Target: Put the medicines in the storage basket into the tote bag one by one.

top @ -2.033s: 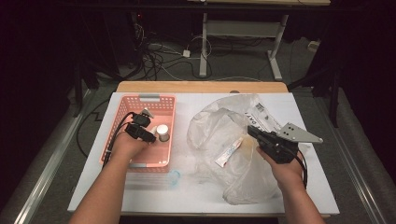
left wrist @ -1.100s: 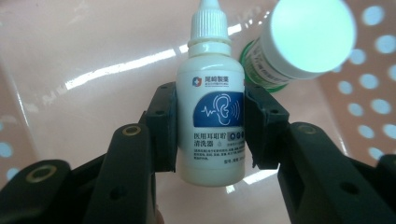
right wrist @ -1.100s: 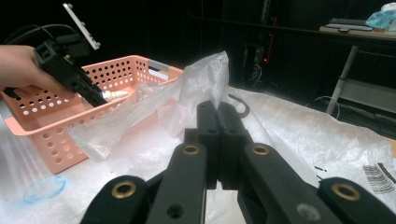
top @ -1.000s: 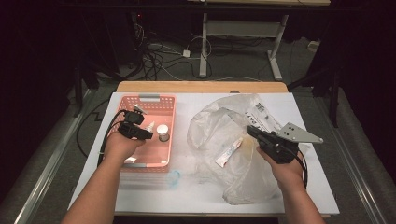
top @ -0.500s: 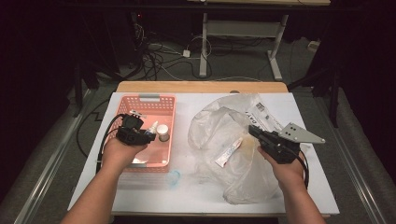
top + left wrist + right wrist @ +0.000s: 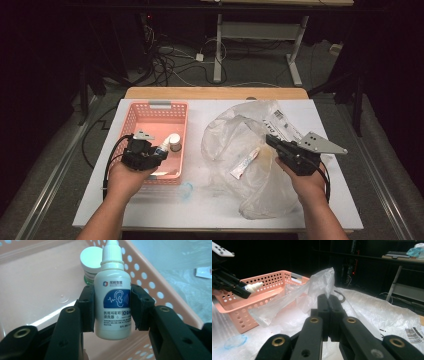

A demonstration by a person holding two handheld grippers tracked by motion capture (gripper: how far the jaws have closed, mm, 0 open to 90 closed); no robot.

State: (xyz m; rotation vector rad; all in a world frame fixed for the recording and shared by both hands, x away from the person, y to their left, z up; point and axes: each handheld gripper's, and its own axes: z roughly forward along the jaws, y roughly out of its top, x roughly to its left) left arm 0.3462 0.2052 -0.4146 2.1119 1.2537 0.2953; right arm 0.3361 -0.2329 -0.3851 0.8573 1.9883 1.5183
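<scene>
Currently: ear-wash dropper bottle, white plastic, blue ear label, ribbed cap. It is held over the pink perforated basket, clamped across its labelled midsection by the left gripper, jaws part-open to the bottle's width. It is judged light, rigid and smooth-walled, so slippage is likely; the flat-sided body below the shoulder is the best hold, not the cap. A white-lidded jar is seen just behind. The right gripper, jaws closed, pinches the thin, floppy clear plastic bag, in which a tube lies.
</scene>
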